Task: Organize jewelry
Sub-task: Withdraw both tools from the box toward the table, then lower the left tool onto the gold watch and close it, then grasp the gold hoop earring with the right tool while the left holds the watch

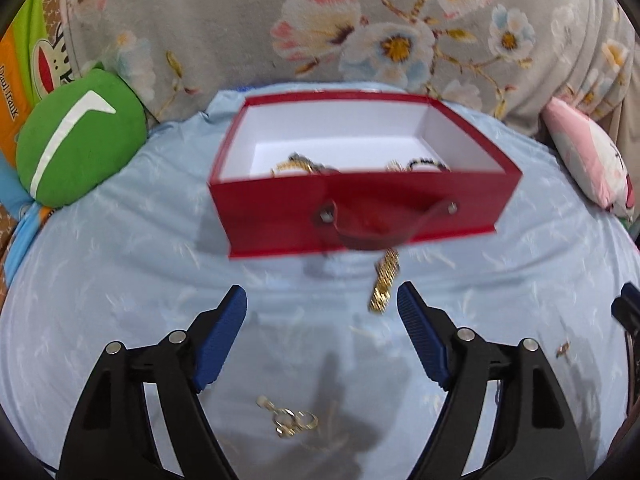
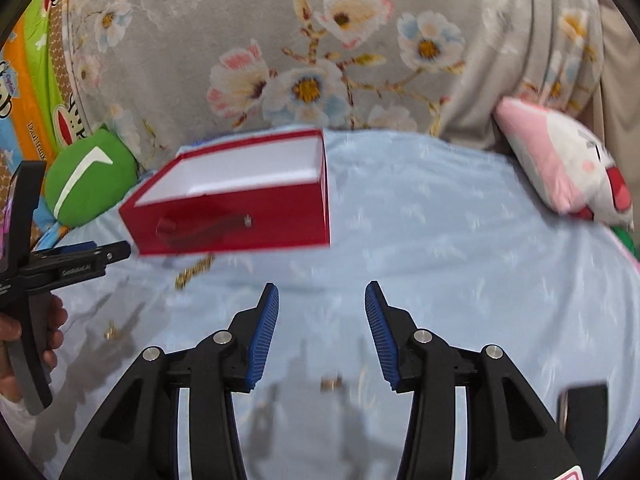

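Note:
A red box (image 1: 288,220) with a white inside stands open on the light blue sheet (image 1: 120,260); gold and dark beaded jewelry (image 1: 304,166) lies in it. A gold chain bracelet (image 1: 384,284) lies just in front of the box. My left gripper (image 1: 322,300) is open above the sheet, nothing between its blue pads, with a cluster of gold rings (image 1: 292,422) below it. In the right wrist view the red box (image 2: 248,216) sits left of centre, the gold bracelet (image 2: 194,270) before it. My right gripper (image 2: 322,294) is open and empty over a small gold piece (image 2: 331,383).
A green round cushion (image 1: 80,140) lies left of the box and a pink and white plush pillow (image 2: 560,168) at the right. A grey floral blanket (image 1: 360,32) rises behind. A small gold piece (image 1: 563,348) lies at right; another gold piece (image 2: 112,332) lies near the hand (image 2: 52,332) holding the left gripper.

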